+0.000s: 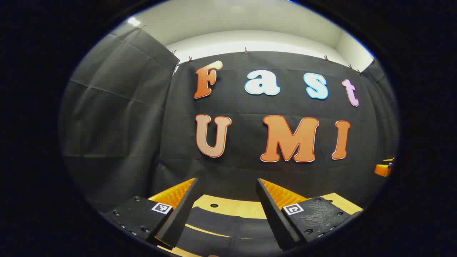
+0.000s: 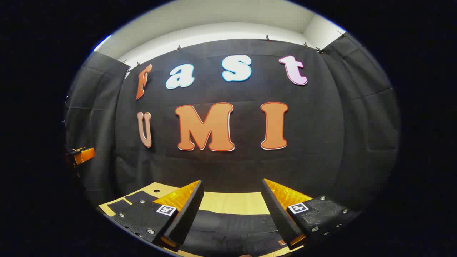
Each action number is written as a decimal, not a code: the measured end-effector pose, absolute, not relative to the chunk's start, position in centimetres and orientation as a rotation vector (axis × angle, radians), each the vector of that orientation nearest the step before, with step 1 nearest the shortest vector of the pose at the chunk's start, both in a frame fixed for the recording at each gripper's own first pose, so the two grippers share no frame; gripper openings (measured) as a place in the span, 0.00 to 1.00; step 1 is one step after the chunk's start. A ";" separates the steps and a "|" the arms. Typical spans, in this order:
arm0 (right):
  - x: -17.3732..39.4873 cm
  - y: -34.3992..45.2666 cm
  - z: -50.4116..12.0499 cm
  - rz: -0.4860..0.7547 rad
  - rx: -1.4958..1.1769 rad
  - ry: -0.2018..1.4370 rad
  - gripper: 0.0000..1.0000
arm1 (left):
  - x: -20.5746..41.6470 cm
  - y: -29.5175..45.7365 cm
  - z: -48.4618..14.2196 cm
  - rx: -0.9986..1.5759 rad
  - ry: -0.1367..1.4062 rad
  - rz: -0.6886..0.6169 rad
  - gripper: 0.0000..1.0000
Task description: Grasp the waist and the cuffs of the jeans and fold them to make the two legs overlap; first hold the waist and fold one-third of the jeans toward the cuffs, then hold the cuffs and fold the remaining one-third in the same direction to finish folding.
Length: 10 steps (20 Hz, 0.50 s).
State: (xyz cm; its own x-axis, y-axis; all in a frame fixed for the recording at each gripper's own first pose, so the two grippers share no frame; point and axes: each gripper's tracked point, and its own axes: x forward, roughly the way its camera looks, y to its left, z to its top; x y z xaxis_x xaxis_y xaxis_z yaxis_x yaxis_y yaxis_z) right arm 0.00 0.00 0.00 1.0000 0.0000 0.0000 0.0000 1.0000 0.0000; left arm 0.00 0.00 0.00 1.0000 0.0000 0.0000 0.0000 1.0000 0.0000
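Both hand-held grippers, left (image 1: 227,210) and right (image 2: 232,210), spread wide above dark flat jeans (image 2: 228,225) on smooth wooden worktop (image 2: 232,201).

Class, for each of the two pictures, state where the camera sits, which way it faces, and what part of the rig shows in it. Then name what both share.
Left gripper view: rides on the left hand-held gripper, facing the booth wall over a wooden table with dark jeans; its own two fingers show, spread apart.
Right gripper view: rides on the right hand-held gripper, facing the same wall; own fingers spread.
Shared: wall, table, jeans.
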 end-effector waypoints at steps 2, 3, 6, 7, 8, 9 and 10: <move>-0.5 -0.6 -0.9 -0.054 0.006 0.017 0.99 | 0.8 -0.3 -0.3 0.000 0.012 -0.042 0.95; -0.9 0.0 -1.2 -0.055 0.029 0.016 0.98 | 1.1 -0.3 -0.3 -0.004 0.006 -0.060 0.95; -2.2 2.0 -2.0 -0.032 0.083 0.008 1.00 | 1.9 -0.3 -0.5 -0.003 -0.010 -0.116 0.95; -2.4 1.8 -2.5 -0.055 0.094 0.027 1.00 | 2.1 -0.2 -0.6 0.012 0.008 -0.124 0.95; -2.9 2.1 -2.9 -0.053 0.105 0.033 0.90 | 2.2 0.0 -0.6 0.023 0.020 -0.136 0.95; -3.1 2.7 -2.8 -0.043 0.108 0.016 0.95 | 2.2 0.1 -0.1 0.018 0.008 -0.150 0.95; -3.1 2.9 -2.5 -0.041 0.102 0.013 1.00 | 2.3 -0.1 0.4 0.006 -0.007 -0.162 0.95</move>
